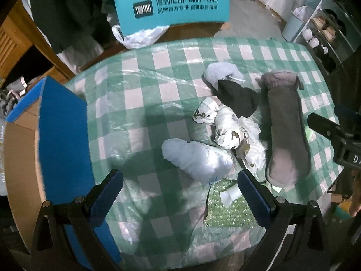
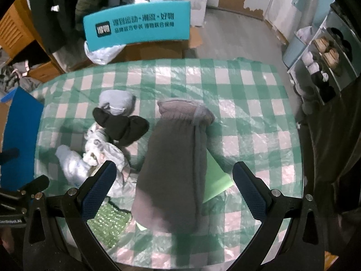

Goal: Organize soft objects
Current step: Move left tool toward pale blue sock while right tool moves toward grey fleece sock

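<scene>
Several soft items lie on a green-and-white checked table [image 1: 144, 103] [image 2: 243, 103]. A long grey-brown sock [image 1: 285, 131] [image 2: 173, 164] lies lengthwise. Beside it are a black sock [image 1: 239, 97] [image 2: 121, 124], a pale blue sock [image 1: 222, 73] [image 2: 116, 101] at the far side, a white patterned cloth bundle [image 1: 227, 126] [image 2: 101, 149], and a pale blue bundle [image 1: 198, 160] [image 2: 72, 164]. My left gripper [image 1: 180, 185] is open just short of the pale blue bundle. My right gripper [image 2: 173, 176] is open, its fingers straddling the near end of the grey-brown sock.
An open cardboard box with blue flaps [image 1: 61, 135] [image 2: 20, 135] stands at the table's left edge. A teal chair back [image 1: 171, 4] [image 2: 137, 26] and a white plastic bag [image 1: 140, 37] are beyond the table. A shoe shelf [image 2: 325, 56] is at the right. Green bubble wrap [image 1: 227, 207] and green paper [image 2: 214, 176] lie on the table.
</scene>
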Action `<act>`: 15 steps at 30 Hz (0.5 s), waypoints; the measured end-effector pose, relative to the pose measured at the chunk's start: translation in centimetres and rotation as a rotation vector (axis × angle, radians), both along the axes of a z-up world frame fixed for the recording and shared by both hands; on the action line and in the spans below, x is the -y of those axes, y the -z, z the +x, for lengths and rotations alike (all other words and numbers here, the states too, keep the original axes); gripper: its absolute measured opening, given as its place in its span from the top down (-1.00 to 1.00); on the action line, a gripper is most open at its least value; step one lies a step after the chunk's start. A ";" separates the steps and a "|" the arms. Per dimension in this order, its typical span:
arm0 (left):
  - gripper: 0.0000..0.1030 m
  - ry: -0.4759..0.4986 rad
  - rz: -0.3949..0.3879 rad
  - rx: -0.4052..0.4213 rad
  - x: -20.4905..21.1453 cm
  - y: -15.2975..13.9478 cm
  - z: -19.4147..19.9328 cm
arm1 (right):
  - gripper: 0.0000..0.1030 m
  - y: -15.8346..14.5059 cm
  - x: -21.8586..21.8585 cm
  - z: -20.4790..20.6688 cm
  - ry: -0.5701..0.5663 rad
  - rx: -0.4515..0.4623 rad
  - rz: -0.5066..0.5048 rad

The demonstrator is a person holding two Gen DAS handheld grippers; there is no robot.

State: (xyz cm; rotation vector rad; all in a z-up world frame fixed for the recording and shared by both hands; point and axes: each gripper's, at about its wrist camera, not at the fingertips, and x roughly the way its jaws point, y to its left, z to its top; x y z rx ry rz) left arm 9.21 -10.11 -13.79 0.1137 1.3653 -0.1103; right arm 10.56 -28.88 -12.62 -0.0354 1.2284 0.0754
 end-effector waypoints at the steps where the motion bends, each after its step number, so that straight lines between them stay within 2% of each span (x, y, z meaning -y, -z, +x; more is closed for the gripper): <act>1: -0.99 -0.003 0.001 -0.005 0.1 0.3 0.2 | -0.97 0.3 0.0 0.1 -0.001 -0.007 -0.002; 15: -0.99 -0.004 0.020 -0.089 1.8 4.8 2.1 | -0.97 4.8 0.6 1.9 0.036 -0.090 -0.016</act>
